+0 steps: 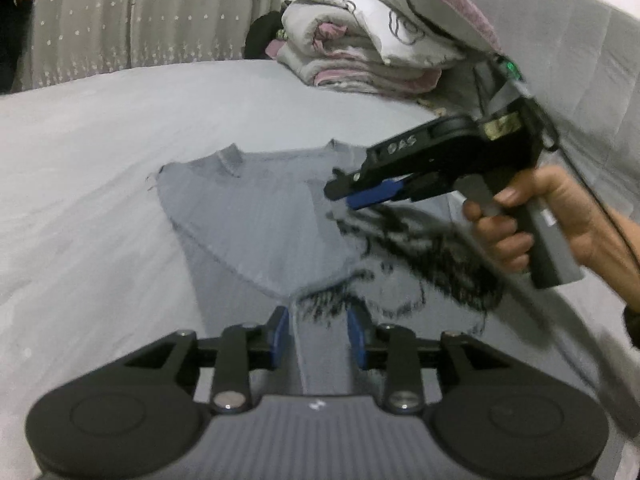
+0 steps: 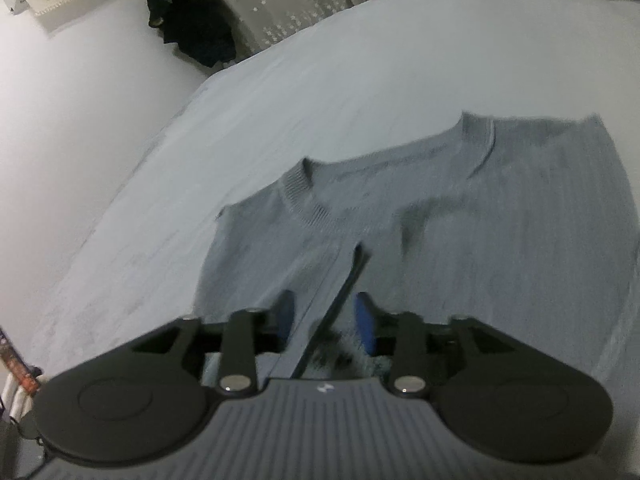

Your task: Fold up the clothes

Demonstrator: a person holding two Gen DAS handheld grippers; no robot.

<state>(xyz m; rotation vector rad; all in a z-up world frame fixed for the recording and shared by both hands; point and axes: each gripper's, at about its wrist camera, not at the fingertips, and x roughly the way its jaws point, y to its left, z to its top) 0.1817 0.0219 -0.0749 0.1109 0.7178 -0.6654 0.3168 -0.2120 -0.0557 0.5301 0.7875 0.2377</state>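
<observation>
Left claw (image 1: 318,334): blue pads standing narrowly apart, a fold of the grey sweater (image 1: 256,224) running up between them; the pads are not visibly pressing on the cloth. The claw is pointing forward and downward over the near edge of the garment.

Right claw (image 2: 326,318): blue pads likewise parted a little, a dark raised crease of the sweater lying in the gap without being pinched. In the left wrist view this claw is reaching in from the right, angled down toward the sweater's shoulder area, its tips hovering just above the cloth.

Right hand (image 1: 560,224): wrapping around the grey handle, fingers curling over the front, forearm entering from the lower right with a black cable trailing beside it.

Grey sweater: lying flat on the bed (image 1: 100,184), ribbed collar facing away, one side folded over so that a black fuzzy printed patch is showing.

Bed: pale sheet, a stack of folded bedding (image 1: 360,60) sitting at the far end, a starred curtain (image 1: 140,20) hanging behind
</observation>
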